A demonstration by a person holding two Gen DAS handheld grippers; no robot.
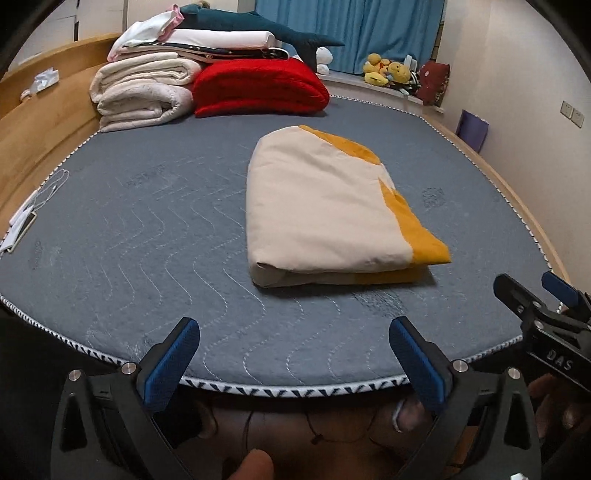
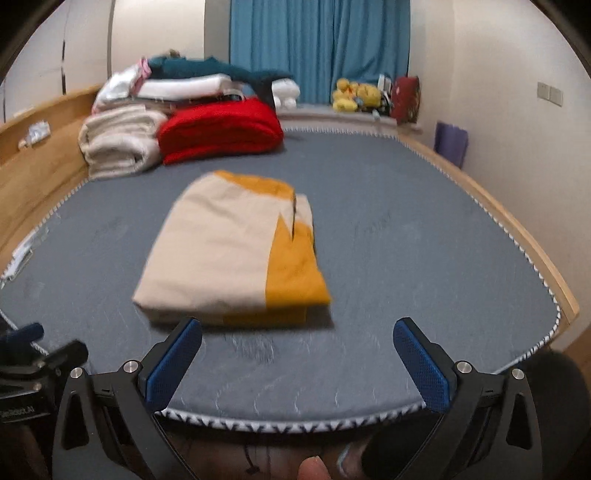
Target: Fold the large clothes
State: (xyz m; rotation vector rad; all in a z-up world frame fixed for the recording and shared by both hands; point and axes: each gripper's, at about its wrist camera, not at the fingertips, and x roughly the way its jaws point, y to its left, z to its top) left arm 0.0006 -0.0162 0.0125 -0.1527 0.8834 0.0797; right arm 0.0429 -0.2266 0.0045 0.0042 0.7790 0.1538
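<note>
A cream and mustard-yellow garment lies folded into a thick rectangle on the grey quilted mattress; it also shows in the right wrist view. My left gripper is open and empty, above the mattress's near edge, short of the garment. My right gripper is open and empty, just in front of the garment's near edge. The right gripper also shows at the right edge of the left wrist view, and the left one at the left edge of the right wrist view.
Folded cream blankets, a red blanket and a pile with a plush shark sit at the bed's far left. A wooden bed frame borders the mattress. Papers and a cable lie at its left edge. Plush toys sit by the curtain.
</note>
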